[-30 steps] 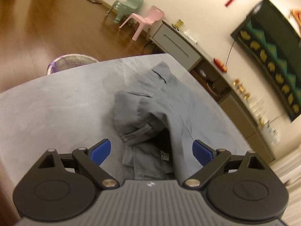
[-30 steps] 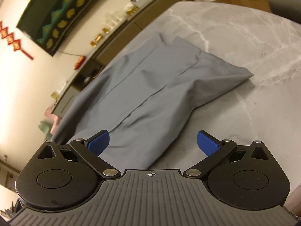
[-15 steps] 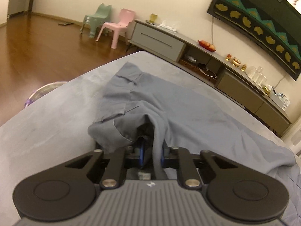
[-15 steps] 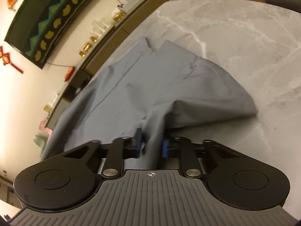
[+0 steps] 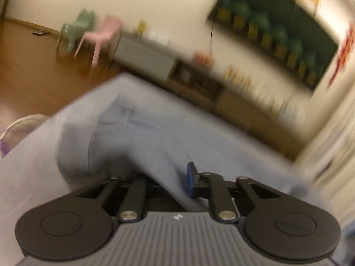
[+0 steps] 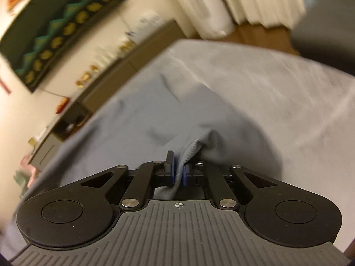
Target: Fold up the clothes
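Observation:
A grey garment (image 5: 144, 137) lies spread on the grey marble table (image 5: 26, 177); both views are blurred. My left gripper (image 5: 168, 177) grips a thick bunch of its near edge. One blue pad (image 5: 190, 177) shows, the other is hidden under the cloth, and the jaws are opening slightly with the cloth between them. In the right wrist view the same garment (image 6: 137, 119) rises in a peak to my right gripper (image 6: 178, 170). Its two blue pads pinch a fold of the fabric, and the jaws are easing open a little with the cloth still pressed between them.
A lilac basket (image 5: 17, 128) stands on the floor off the table's left side. A pink chair (image 5: 99, 37), a green chair (image 5: 76, 31) and a long sideboard (image 5: 144, 53) line the far wall. Bare marble table (image 6: 266, 84) extends right of the garment, and a dark chair (image 6: 321, 33) stands beyond it.
Both grippers went from wide open to clamped on the garment's near edge. Each has since lifted its fold off the table, and the left view has rolled and blurred.

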Demonstrator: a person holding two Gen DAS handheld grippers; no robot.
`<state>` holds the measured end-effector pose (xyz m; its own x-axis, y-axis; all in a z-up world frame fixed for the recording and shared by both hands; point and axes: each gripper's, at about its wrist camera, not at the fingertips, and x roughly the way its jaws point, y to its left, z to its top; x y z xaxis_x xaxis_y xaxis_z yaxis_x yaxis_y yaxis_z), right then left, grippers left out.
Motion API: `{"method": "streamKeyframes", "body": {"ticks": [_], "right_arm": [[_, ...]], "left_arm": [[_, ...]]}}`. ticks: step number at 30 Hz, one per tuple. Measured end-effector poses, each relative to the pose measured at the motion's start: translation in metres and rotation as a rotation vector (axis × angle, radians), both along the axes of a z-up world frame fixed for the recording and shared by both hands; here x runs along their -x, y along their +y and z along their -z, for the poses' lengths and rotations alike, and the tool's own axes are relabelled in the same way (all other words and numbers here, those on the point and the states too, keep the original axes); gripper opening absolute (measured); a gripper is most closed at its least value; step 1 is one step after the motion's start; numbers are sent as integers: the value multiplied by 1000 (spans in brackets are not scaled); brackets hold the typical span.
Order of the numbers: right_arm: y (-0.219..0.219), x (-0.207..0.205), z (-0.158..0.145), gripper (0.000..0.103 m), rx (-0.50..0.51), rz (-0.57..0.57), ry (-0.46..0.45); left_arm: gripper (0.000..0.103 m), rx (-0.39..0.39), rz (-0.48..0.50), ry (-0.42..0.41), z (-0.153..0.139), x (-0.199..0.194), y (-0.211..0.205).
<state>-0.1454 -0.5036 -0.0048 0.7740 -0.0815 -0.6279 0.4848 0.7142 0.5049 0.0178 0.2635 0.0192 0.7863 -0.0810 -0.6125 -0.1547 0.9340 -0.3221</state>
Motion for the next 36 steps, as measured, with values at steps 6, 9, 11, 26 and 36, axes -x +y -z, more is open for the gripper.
{"method": "streamKeyframes", "body": {"ticks": [6,9,11,26,36], "right_arm": [[6,11,-16,57,88,162,-27],[43,10,-46,62,288,170,-99],[78,5,-64,81,425,115,-167],[504,17,-24,96,973,-1157,-527],[702,-39,24,86,1214,-1432,-440]], "left_arm": [[64,-57,-23,-38,-4,44,17],[83,27,-113,-92,-12,63,42],[85,41,-170,-104,-14,68,56],[82,291,-94,-53,15,26,46],[82,296,-29,-158,1,44,62]]}}
